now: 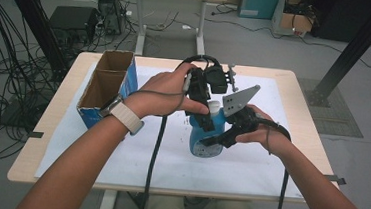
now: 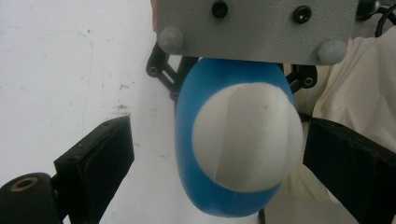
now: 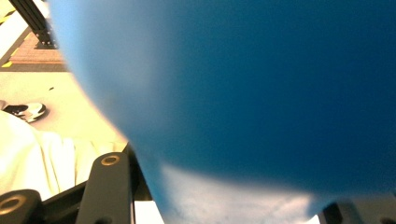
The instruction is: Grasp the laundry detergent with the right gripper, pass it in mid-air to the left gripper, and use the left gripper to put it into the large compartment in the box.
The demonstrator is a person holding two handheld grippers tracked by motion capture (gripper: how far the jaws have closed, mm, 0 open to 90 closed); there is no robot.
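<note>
Blue plastic bottle (image 1: 205, 136) with white cap (image 2: 247, 137), upright mid-table on white sheet (image 1: 248, 169); clamped by right gripper (image 1: 227, 134); left gripper (image 2: 219, 163) spread loose around cap.

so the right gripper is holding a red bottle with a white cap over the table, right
Not quite: the bottle is blue, not red, as the high view shows. The rest stands: the right gripper is clamped on its body over the table, and its cap is white.
</note>
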